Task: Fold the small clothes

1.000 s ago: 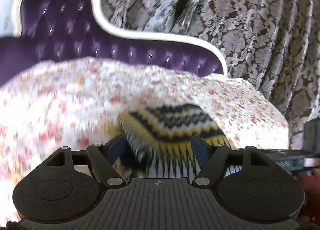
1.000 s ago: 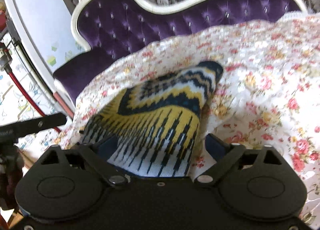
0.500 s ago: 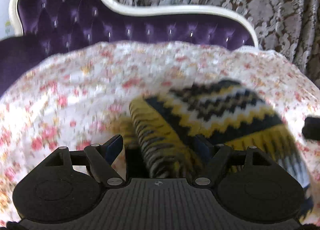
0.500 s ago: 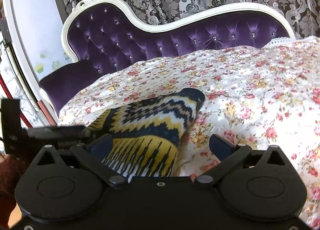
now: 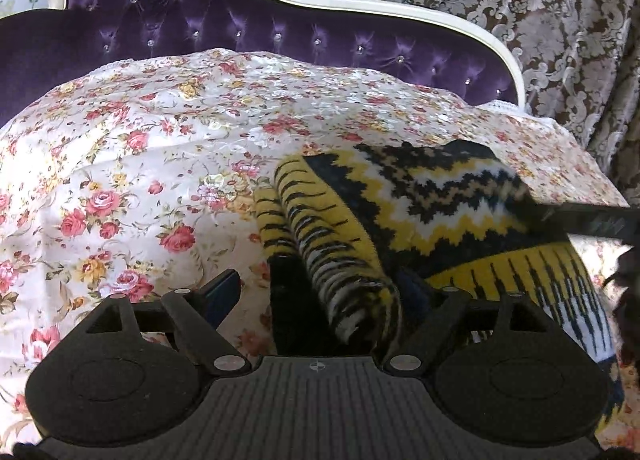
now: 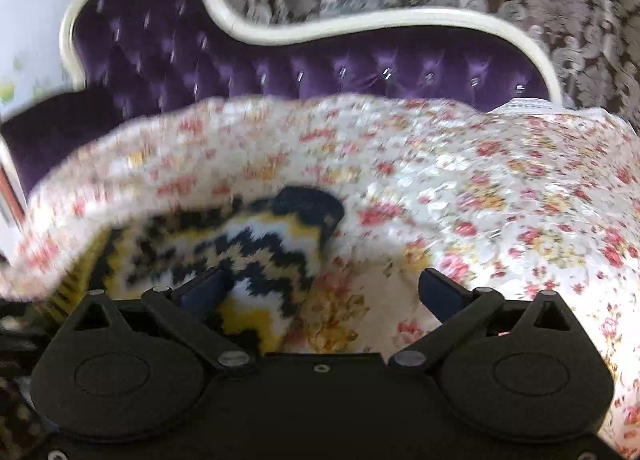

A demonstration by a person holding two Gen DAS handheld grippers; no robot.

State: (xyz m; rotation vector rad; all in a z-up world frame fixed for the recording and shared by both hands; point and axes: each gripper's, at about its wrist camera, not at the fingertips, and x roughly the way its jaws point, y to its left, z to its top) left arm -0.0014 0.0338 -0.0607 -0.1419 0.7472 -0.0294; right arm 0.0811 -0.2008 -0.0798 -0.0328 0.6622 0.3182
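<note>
The left gripper (image 5: 326, 292) is showing a matte black body with a finely ribbed central plate bearing a small round emblem near its top edge. Two rounded black housings are sitting at lower left and lower right, each with a shallow circular recess. Angled black link arms are running up from silver pivot screws to dark blue finger pads (image 5: 222, 292). The right gripper (image 6: 320, 292) is showing the same black housings, silver screws and blue pads (image 6: 440, 294), but its central plate is looking smooth.

One knitted garment (image 5: 432, 212), two tools
</note>
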